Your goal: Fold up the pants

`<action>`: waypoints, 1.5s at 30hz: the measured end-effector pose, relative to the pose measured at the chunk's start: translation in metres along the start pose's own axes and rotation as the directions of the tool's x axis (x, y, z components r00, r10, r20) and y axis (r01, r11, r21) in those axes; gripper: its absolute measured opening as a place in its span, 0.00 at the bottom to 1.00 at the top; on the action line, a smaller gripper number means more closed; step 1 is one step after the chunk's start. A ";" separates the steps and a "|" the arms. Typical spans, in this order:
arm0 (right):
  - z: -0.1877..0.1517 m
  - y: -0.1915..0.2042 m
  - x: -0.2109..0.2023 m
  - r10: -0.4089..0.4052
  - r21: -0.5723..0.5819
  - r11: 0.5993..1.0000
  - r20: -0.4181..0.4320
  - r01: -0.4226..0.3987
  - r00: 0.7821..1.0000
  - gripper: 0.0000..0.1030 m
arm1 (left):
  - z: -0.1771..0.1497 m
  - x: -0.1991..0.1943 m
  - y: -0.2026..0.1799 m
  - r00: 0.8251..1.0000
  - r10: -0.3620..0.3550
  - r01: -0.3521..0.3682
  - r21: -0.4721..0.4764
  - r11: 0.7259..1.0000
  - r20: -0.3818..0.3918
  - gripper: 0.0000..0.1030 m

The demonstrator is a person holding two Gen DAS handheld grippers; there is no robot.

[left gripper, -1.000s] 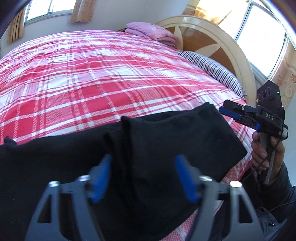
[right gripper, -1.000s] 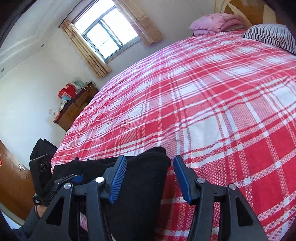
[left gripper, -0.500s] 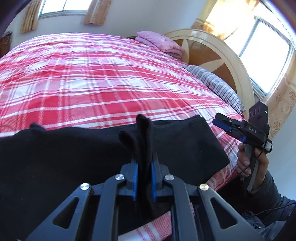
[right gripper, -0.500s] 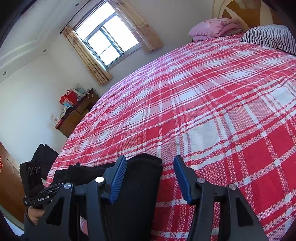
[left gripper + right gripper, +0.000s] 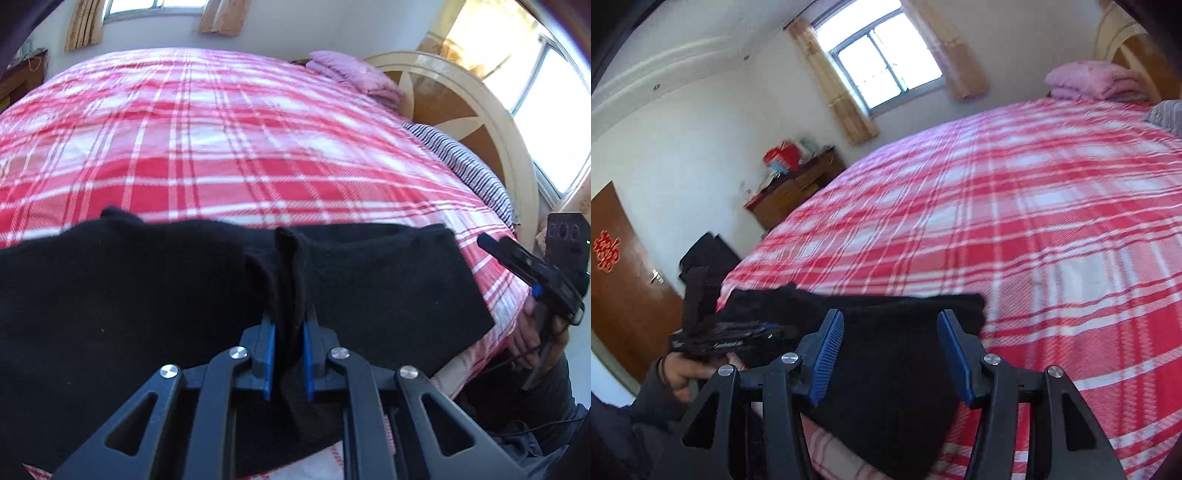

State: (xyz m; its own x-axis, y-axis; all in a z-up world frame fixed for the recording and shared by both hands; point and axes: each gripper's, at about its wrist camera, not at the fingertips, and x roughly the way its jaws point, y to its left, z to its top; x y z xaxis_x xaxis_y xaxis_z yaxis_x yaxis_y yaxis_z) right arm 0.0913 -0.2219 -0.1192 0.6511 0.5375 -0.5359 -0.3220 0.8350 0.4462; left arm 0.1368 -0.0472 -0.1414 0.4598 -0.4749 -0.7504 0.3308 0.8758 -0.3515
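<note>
Left hand-held gripper pinching black pants ridge on bed — right hand-held gripper spread above them.

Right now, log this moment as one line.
left gripper: shut on black pants | right gripper: open over pants | surface: plaid bed

Red plaid bed, black pants, pink blanket, striped pillow
</note>
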 end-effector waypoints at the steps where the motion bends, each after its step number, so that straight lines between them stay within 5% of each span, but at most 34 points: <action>1: -0.002 -0.001 0.008 -0.017 0.004 1.000 -0.037 0.017 0.999 0.57 | -0.001 0.001 0.001 1.000 0.011 -0.011 0.006 1.000 0.001 0.19; 5: -0.008 -0.024 0.038 -0.089 0.061 0.993 -0.153 0.100 0.984 0.58 | -0.003 0.001 -0.006 0.998 0.053 -0.054 0.054 0.997 0.014 0.22; 9: -0.001 -0.018 0.022 -0.076 0.062 0.995 -0.113 0.084 0.991 0.58 | -0.003 -0.003 -0.012 0.995 0.094 -0.096 0.087 0.992 0.026 0.30; 13: -0.002 0.005 0.002 0.035 -0.026 0.999 -0.146 -0.040 0.989 0.58 | -0.002 -0.018 -0.018 0.990 0.117 -0.125 0.104 0.987 0.074 0.55; 15: -0.009 0.020 0.001 0.071 -0.101 0.991 -0.210 -0.094 0.975 0.58 | -0.001 -0.023 -0.019 0.991 0.107 -0.115 0.101 0.988 0.082 0.59; 17: -0.025 0.036 0.011 0.085 -0.186 0.970 -0.343 -0.157 0.935 0.58 | -0.004 -0.019 -0.024 0.992 0.108 -0.115 0.121 0.986 0.059 0.64; 20: -0.047 0.040 0.031 0.008 -0.256 0.958 -0.430 -0.131 0.903 0.58 | -0.011 0.002 -0.032 0.990 0.141 -0.136 0.182 0.974 -0.019 0.66; 24: -0.037 0.037 0.026 0.047 -0.210 0.967 -0.410 -0.145 0.911 0.58 | -0.014 0.008 -0.037 0.982 0.191 -0.184 0.244 0.952 -0.005 0.70; 29: -0.006 0.044 0.026 0.068 -0.188 0.974 -0.292 -0.127 0.954 0.58 | -0.010 0.003 -0.027 0.983 0.183 -0.179 0.204 0.962 -0.002 0.71; 32: 0.010 0.030 0.050 0.008 -0.132 0.990 -0.260 -0.044 0.966 0.60 | -0.012 0.003 -0.025 0.980 0.200 -0.196 0.200 0.960 0.000 0.71; 34: 0.013 0.013 0.073 -0.086 -0.075 0.995 -0.299 0.066 0.950 0.61 | -0.012 0.001 -0.021 0.982 0.188 -0.184 0.187 0.965 -0.005 0.71; 40: 0.017 0.004 0.047 0.032 -0.022 0.999 -0.177 -0.036 0.984 0.61 | 0.002 -0.030 -0.004 0.972 0.227 -0.233 0.173 0.957 0.053 0.71; 45: 0.012 0.000 0.021 0.076 -0.004 0.997 -0.058 -0.076 0.995 0.61 | 0.016 -0.081 0.047 0.925 0.355 -0.368 0.085 0.926 0.133 0.71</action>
State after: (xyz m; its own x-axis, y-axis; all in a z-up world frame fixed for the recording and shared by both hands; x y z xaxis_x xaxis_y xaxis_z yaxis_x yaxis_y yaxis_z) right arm 0.1128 -0.2125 -0.1221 0.5841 0.6053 -0.5408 -0.3735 0.7919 0.4830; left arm 0.1278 0.0309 -0.0878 0.6528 -0.1401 -0.7444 0.2077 0.9782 -0.0019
